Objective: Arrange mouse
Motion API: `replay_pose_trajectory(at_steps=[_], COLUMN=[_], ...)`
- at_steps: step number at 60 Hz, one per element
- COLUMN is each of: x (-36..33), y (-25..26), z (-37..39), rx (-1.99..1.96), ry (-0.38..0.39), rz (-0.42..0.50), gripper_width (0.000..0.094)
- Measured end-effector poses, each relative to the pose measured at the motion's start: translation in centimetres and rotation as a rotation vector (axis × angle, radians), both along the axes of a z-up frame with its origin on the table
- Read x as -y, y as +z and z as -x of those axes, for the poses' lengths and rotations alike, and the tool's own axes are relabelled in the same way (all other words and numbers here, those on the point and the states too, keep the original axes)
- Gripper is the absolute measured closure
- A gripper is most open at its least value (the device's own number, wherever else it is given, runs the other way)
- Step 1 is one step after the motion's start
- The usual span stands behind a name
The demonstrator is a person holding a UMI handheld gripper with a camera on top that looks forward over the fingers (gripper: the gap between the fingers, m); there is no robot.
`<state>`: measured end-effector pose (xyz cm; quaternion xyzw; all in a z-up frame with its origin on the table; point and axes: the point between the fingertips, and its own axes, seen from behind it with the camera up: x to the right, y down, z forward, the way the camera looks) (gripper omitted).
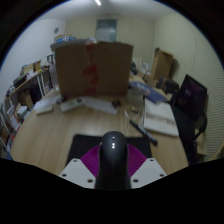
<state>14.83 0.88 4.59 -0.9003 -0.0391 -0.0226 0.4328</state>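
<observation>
The black mouse point(113, 157) sits squarely between the two fingers of the claw point(113, 172), its rounded back rising above them and its front pointing ahead over the bench point(60, 125). The magenta pads point(92, 160) show at either side of the mouse, pressed close against its flanks, so the claw is closed on it. Under the mouse lies a dark mouse mat point(85, 147) on the wooden bench. Well beyond the fingers stands a large cardboard box point(92, 68), with papers point(158, 120) lying to the right of it and a dark chair point(190, 100) further right.
</observation>
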Motion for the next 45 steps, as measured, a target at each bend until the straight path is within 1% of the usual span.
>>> replay_pose_trajectory(at_steps=[3, 4, 7, 8, 9, 11, 13, 14, 15, 20, 21, 24, 27, 28, 30, 37, 45], x=[1.0, 1.2, 1.8, 1.9, 1.6, 1.4, 1.2, 1.2, 1.2, 1.5, 1.7, 2.3, 2.9, 3.0, 3.8, 6.2, 11.7], y=[-2.7, -3.4, -4.9, -5.6, -5.8, -5.5, -5.5, -5.5, -5.5, -5.5, -5.5, -5.4, -5.0, -4.7, -3.9, -0.7, 2.3], z=[-0.7, -0.8, -1.2, -1.2, -1.1, -1.1, -1.1, -1.1, -1.0, -0.9, -0.9, -1.1, -1.2, -1.1, -0.8, 0.2, 1.5], rx=[-0.022, -0.029, -0.039, -0.036, -0.044, -0.047, -0.062, -0.068, -0.074, -0.085, -0.087, -0.092, -0.096, -0.097, -0.101, -0.117, -0.107], ry=[0.000, -0.003, -0.005, 0.002, 0.008, 0.016, 0.017, 0.018, 0.019, 0.023, 0.020, -0.005, -0.035, -0.040, -0.048, -0.107, -0.195], rz=[0.040, 0.047, 0.074, 0.080, 0.040, 0.031, 0.021, 0.028, 0.030, 0.073, 0.086, 0.134, 0.149, 0.150, 0.144, 0.127, 0.131], gripper_width=[0.0613, 0.0579, 0.0572, 0.0479, 0.0535, 0.0526, 0.0506, 0.0453, 0.0480, 0.0413, 0.0385, 0.0218, 0.0051, 0.0078, 0.0095, 0.0099, 0.0095])
